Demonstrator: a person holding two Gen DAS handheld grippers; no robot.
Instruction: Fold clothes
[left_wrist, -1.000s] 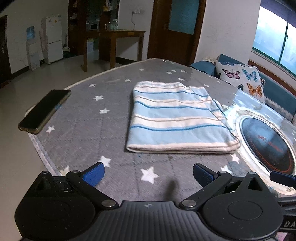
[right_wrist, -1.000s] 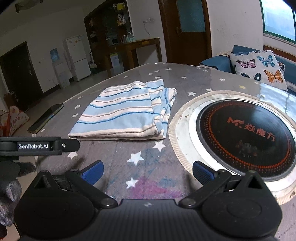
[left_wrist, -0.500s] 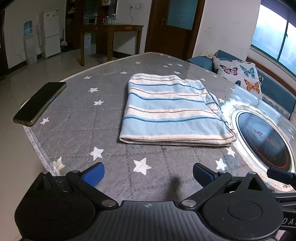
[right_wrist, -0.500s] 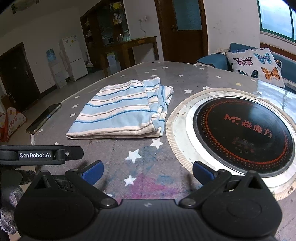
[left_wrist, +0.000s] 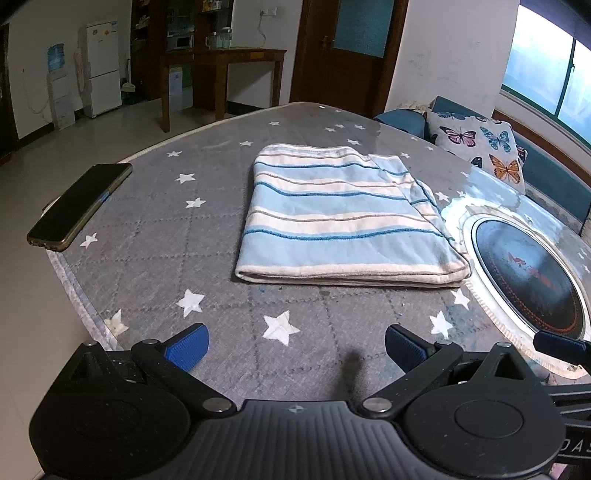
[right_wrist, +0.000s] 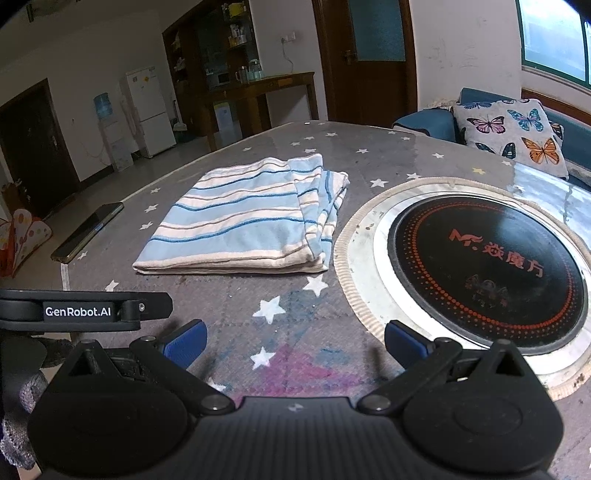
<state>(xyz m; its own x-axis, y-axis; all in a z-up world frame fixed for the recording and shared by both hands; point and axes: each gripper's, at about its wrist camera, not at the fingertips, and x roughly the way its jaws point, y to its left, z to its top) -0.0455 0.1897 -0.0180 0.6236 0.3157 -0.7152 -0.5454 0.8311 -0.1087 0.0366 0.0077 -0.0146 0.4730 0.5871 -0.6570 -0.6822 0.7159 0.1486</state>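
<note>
Both of my grippers have drawn back a little from the cloth over the last second, and the striped garment has not shifted on the table. My left gripper (left_wrist: 293, 347) hangs over the near edge of the star-printed tablecloth (left_wrist: 155, 236) with its jaws spread apart and nothing between them; my right gripper (right_wrist: 295, 343) is likewise wide apart and empty, just beside the round induction cooktop (right_wrist: 487, 273) set into the table.

That garment, a folded blue-and-white striped cloth (left_wrist: 340, 218), lies flat in the middle of the table, its right edge just beside the cooktop's rim and well apart from the phone (left_wrist: 79, 206) at the left edge. It already sits as a tidy rectangle of several layers, so I judge the folding nearly done, with perhaps one more fold left.

It looks like soft, light knit: limp, easy to lift, likely to sag and let its layers slide apart. I would pinch the near corners (right_wrist: 147, 266), one per gripper, catching every layer at the thick folded hem, and carry them over together so the stack stays square.
</note>
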